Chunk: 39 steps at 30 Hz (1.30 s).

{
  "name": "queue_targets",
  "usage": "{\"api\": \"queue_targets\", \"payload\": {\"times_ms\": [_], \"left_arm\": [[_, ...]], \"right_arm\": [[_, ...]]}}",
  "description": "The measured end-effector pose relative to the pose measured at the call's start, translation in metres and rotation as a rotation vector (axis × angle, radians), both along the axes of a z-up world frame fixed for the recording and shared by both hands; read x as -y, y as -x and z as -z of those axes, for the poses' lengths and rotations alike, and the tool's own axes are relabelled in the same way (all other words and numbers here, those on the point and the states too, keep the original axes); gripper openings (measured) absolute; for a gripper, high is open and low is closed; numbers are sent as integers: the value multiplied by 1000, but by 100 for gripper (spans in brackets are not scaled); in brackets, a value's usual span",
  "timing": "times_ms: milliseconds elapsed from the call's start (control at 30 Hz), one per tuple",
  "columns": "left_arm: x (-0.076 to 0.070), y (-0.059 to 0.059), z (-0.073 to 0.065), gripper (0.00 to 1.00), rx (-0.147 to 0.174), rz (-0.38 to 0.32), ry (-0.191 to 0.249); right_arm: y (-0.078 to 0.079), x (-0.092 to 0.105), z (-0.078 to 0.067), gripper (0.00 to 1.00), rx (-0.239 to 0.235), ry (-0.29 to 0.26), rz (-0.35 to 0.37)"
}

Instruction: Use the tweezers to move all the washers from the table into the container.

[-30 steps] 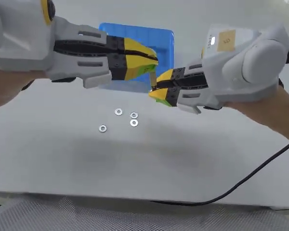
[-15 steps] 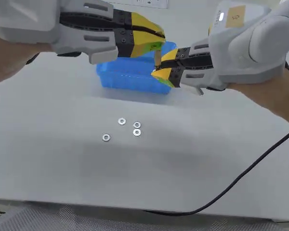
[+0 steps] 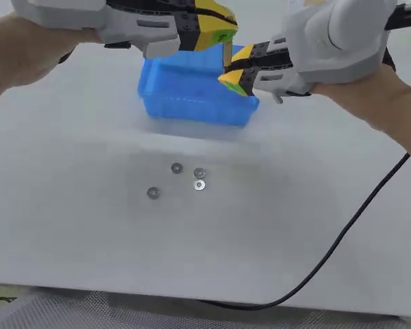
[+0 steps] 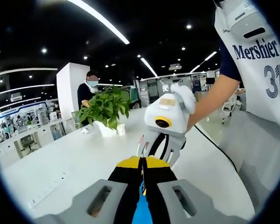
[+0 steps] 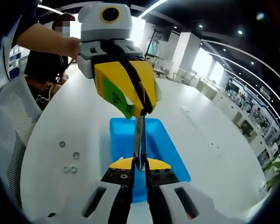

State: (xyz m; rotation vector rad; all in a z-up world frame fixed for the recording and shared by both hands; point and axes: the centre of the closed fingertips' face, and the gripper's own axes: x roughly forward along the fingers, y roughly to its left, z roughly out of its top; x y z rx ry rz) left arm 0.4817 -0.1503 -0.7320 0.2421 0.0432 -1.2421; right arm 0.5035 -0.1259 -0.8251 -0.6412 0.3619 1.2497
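- The left gripper is reaching in from the far left of the worktop, held by a hand. Its yellow fingers are pressing together on the upper end of the tweezers.
- The right gripper is coming in from the far right. Its yellow fingers are likewise pinching the tweezers, at the lower end.
- In the right gripper view the tweezers are standing as a thin metal strip running from that gripper's own tips up into the left gripper's tips, so both grippers are gripping the one tool between them.
- The tweezers are hanging in the air above the right-hand end of the blue container, not touching it as far as the head view shows.
- The container is sitting toward the far edge of the worktop, about midway along it.
- Four washers are lying flat on the bare worktop, nearer the front edge than the container and apart from it. Three are clustering close together, and the fourth is lying a little to their left.
- A black cable is trailing across the right side of the worktop to its near edge.
- In the left gripper view a potted plant is standing on a long white table beyond the grippers.
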Motion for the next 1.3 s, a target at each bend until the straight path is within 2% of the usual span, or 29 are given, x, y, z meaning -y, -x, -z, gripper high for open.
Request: {"api": "queue_targets", "payload": {"times_ms": [167, 333, 400, 500, 667, 833, 1000, 1300], "left_arm": [[-1, -7, 10, 4, -16, -9, 4], [-4, -11, 14, 4, -27, -18, 8], [-5, -12, 16, 4, -29, -19, 10], [-4, -12, 20, 4, -33, -20, 3], [-3, -11, 23, 4, -37, -19, -1], [-4, -9, 18, 4, -29, -19, -4], [-8, -5, 6, 4, 7, -23, -19], [-15, 18, -12, 4, 44, -15, -53]], "right_arm": [[-5, 1, 10, 10, -22, 2, 9], [-6, -2, 14, 10, -48, -4, 18], [-12, -1, 17, 11, -54, -7, 26], [-9, -2, 18, 12, -87, -11, 41], [-6, -1, 19, 13, -82, -11, 43], [-2, -3, 12, 13, -71, -20, 35], [2, -7, -5, 13, -39, -45, 32], [22, -17, -27, 13, 24, -48, -12]]}}
